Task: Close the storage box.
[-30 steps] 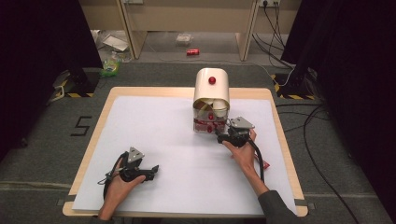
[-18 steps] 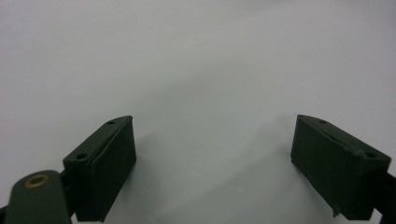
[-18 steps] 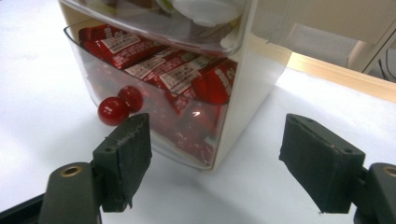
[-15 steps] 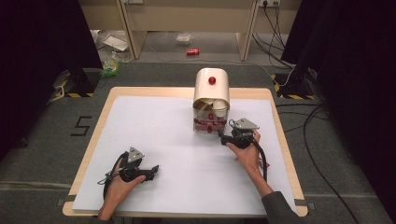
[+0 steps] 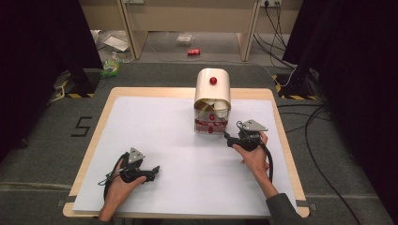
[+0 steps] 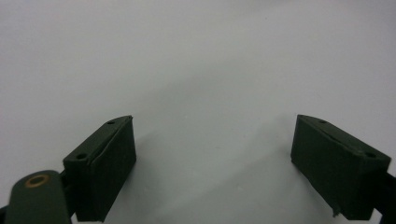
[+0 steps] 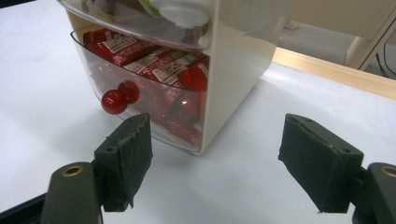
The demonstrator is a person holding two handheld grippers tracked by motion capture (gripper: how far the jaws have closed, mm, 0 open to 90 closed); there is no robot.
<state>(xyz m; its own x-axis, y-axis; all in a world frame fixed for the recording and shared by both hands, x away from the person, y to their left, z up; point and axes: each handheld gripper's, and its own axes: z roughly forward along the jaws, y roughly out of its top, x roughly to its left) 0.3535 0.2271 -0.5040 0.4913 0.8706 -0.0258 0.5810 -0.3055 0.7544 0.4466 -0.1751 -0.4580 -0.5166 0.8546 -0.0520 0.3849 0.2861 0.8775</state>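
A small cream cabinet (image 5: 212,101) with a rounded top stands toward the far middle of the bench (image 5: 155,91), on the white sheet (image 5: 187,159) that covers most of it. A red knob (image 5: 213,80) sits on its domed top. Its front holds clear drawers; the lower drawer (image 7: 140,88) is packed with red packets (image 7: 159,70) and has a red ball knob (image 7: 113,101) on its face. Above it, another clear drawer (image 7: 135,18) holds something white that I can't make out.

The right tongs (image 5: 230,138) are held just beside the cabinet's near right corner, pointing at it, with the person's right hand (image 5: 253,152) wrapped around the handle. In the right gripper view the tongs (image 7: 217,158) stand wide open, nothing between the pads, and the cabinet's corner post (image 7: 233,79) rises right in front of the gap. The left pad (image 7: 128,158) lies just below the lower drawer's front, near the red ball knob but apart from it.

The left tongs (image 5: 152,172) rest well away at the near left of the bench, in the left hand (image 5: 119,185), low over bare white sheet. In the left gripper view the tongs (image 6: 215,163) are also spread wide and hold nothing.

A black cable (image 5: 268,161) trails back from the right tongs along the person's forearm.
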